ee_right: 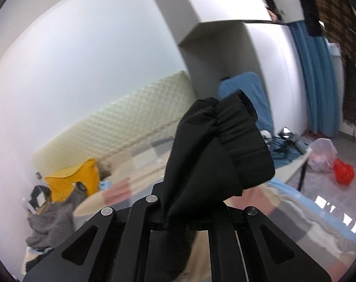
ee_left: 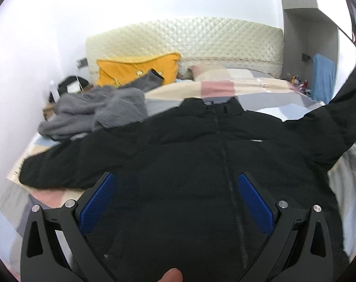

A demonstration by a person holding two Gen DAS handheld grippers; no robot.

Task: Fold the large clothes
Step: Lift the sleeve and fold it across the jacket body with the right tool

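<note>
A black zip-up padded jacket [ee_left: 189, 145] lies front up on the bed, collar toward the headboard. My left gripper [ee_left: 175, 181] is open above its lower front, blue pads [ee_left: 100, 199] spread either side of the zipper. The jacket's right sleeve [ee_left: 349, 98] is lifted up and off to the right. My right gripper [ee_right: 192, 209] is shut on the sleeve cuff [ee_right: 225, 145] and holds it in the air above the bed; the cloth hides its fingertips. The left sleeve [ee_left: 51, 164] lies flat on the bed.
The bed has a pastel checked cover [ee_left: 215, 87] and a cream quilted headboard [ee_left: 189, 40]. A grey fleece garment [ee_left: 95, 110] and a yellow pillow [ee_left: 140, 68] lie at the far left. A blue towel [ee_right: 246, 94], blue curtain [ee_right: 316, 75] and bags [ee_right: 323, 155] on the floor are right.
</note>
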